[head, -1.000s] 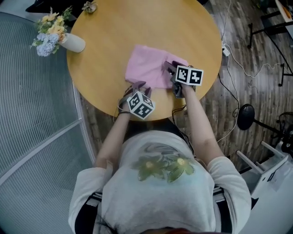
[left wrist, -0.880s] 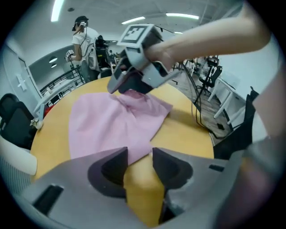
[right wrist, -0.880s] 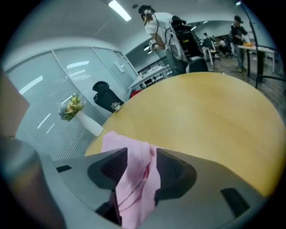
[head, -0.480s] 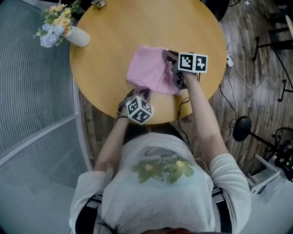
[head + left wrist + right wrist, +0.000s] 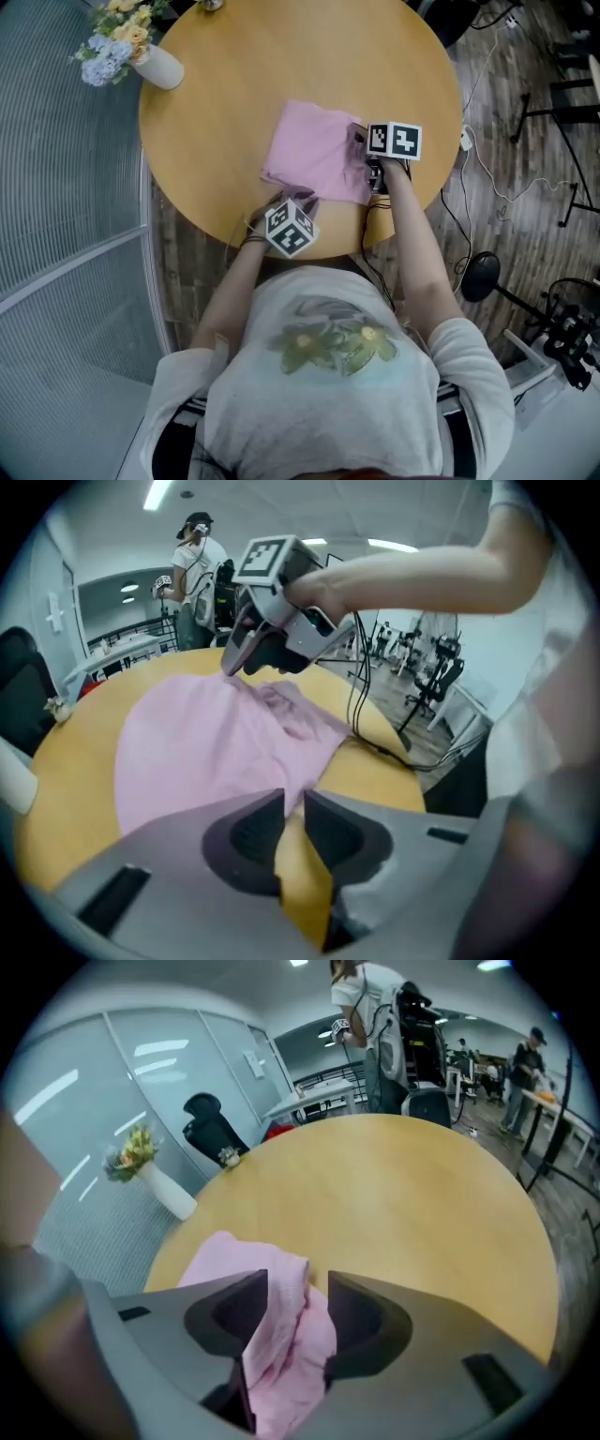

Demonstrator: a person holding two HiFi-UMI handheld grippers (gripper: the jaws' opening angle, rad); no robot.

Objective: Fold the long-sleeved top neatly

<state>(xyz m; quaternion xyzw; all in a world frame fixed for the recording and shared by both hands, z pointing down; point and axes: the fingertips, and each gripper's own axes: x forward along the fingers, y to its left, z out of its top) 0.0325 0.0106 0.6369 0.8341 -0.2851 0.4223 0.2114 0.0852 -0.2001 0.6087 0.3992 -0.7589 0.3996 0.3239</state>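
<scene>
A round wooden bench [image 5: 234, 75] fills the upper half of the head view, with a white vase of flowers [image 5: 159, 67] at its upper left edge.

Left of centre, the left gripper [image 5: 292, 803] points down at the near left corner of the pink long-sleeved top [image 5: 314, 150]. Its jaws have just been opening slightly and stand almost together, with only a thin slit between them. They appear to nip the thin corner of cloth that reaches their tips.

The top lies in the middle of the bench, already gathered into a compact, roughly square bundle. Its left part is flat, and its right edge is rumpled.

At the right of the bundle, the right gripper [image 5: 298, 1288] has just been opening. Its jaws stand wide apart, with a bunched ridge of pink cloth lying loose between them, not pressed.

The fold seems to be in its closing stage: setting down and squaring the last layer. The next move probably calls for lifting the right jaws clear without dragging cloth, then flattening the rumpled right edge while the left corner is held steady.
</scene>
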